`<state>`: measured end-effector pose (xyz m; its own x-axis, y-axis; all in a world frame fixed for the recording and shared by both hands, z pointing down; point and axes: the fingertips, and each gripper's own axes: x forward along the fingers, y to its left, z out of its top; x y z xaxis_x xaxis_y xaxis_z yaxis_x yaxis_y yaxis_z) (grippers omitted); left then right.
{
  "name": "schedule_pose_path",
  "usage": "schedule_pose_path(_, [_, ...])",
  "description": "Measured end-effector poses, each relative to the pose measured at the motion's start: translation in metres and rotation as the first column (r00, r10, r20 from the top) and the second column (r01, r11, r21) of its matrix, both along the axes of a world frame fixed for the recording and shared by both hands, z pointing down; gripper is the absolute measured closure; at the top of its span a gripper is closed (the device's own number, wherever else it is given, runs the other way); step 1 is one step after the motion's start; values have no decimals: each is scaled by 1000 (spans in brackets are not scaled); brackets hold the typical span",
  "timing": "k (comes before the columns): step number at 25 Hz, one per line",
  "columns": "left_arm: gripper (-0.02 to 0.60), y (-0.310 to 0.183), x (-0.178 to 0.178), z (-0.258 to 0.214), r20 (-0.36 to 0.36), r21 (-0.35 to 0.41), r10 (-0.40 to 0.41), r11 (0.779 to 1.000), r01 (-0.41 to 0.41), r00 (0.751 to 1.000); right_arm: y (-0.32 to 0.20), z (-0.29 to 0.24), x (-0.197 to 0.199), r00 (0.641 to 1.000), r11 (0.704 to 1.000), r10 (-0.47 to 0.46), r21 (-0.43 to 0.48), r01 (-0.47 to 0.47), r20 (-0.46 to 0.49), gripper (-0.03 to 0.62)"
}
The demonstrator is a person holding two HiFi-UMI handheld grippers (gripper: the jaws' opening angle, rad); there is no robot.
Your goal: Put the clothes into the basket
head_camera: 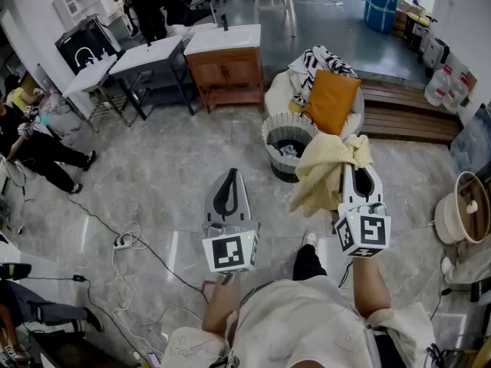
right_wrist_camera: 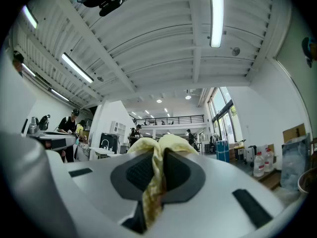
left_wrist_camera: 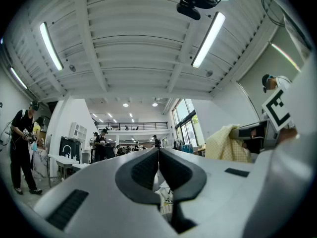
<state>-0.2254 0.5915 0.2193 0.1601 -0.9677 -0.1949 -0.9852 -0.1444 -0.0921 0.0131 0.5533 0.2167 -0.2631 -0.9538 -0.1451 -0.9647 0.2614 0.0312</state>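
Carrying yellow checked cloth (head_camera: 322, 179) pinched in right gripper (head_camera: 360, 173), raised near the basket (head_camera: 266, 135), likely for dropping in; left gripper (head_camera: 229, 176) closed, empty, held aside.

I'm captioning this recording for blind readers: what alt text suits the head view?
The right tool holds a pale yellow checked cloth up near a round grey basket standing on the grey stone floor. The left tool, shut and empty, is raised to its left.
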Motion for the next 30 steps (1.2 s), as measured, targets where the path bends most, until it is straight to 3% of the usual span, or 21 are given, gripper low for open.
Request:
schedule_pose_path(9, [577, -18, 3, 5, -13, -12, 2, 1000, -2, 1000, -17, 5, 3, 1000, 1000, 1, -15, -2, -5, 577])
schedule_pose_path(19, [577, -52, 8, 31, -19, -77, 22, 997, -23, 1000, -47, 31, 11, 999, 997, 30, -78, -29, 10, 577])
schedule_pose_path(30, [577, -121, 22, 64, -5, -158, 5, 987, -6, 1000, -120, 67, 28, 998, 988, 45, -152, -39, 38, 577])
